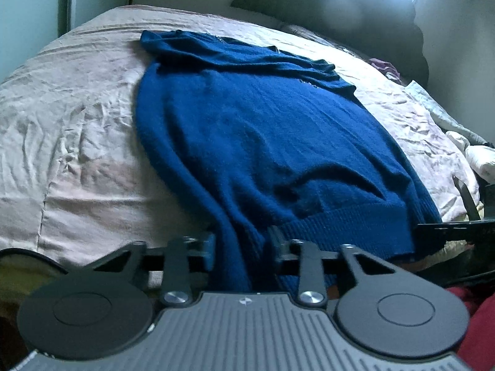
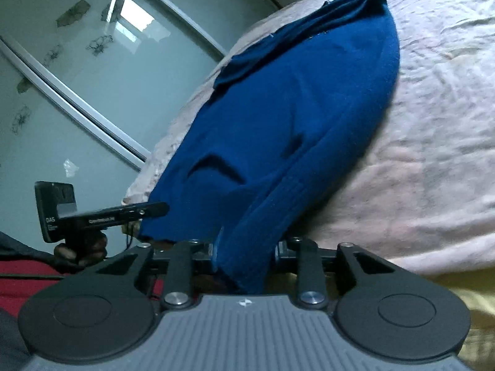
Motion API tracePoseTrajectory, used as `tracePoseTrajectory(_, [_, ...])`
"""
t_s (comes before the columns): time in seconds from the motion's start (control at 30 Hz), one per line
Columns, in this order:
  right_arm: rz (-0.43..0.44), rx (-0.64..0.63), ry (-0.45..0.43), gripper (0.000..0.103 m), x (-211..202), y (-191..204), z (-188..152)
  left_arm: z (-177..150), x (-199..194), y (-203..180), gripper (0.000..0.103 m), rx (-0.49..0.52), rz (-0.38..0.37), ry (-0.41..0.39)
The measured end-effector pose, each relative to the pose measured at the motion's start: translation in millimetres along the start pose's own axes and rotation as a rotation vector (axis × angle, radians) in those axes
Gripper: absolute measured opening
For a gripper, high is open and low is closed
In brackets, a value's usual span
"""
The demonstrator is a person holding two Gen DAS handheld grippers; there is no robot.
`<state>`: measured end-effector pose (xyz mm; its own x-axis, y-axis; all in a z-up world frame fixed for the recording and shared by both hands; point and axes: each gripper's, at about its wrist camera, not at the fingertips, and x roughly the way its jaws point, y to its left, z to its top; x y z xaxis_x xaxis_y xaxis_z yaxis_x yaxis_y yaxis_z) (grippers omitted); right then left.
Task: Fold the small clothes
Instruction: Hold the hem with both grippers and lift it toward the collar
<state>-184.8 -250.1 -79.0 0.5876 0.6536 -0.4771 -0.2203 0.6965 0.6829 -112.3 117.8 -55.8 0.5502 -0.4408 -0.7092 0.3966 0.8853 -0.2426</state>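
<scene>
Across the wrinkled pale pink bedspread [image 1: 77, 123] lies the dark blue knitted sweater [image 1: 247, 130], sleeves folded in. Left gripper [image 1: 241, 247] and right gripper [image 2: 246, 247] each clamp a bunched hem corner; thick knit could slip out, spoiling the fold.

Both black two-finger tongs point forward and downward. The left tongs [image 1: 241, 244] pinch the hem of a blue knitted sweater [image 1: 247, 123]; the right tongs [image 2: 246, 247] pinch another fold of it.
</scene>
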Motion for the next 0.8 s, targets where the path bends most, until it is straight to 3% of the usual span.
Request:
tracePoseTrajectory(0.07, [-0.008,-0.008,0.002,0.024,1,1,0,1,1,1,0.015,-0.015,-0.014,0.009])
tracePoseTrajectory(0.2, [-0.019,-0.009,0.003,0.019,-1,1,0,2,1,-1,0.014,-0.019,-0.006,0.016])
tracePoseTrajectory(0.53, [-0.019,-0.026,-0.028,0.018,1,7,7,23,12,-51,0.012,0.175,0.236,-0.026])
tracePoseTrajectory(0.8, [-0.024,-0.015,-0.075,0.018,0,5,15,35,13,-54,0.011,0.164,0.271,-0.055])
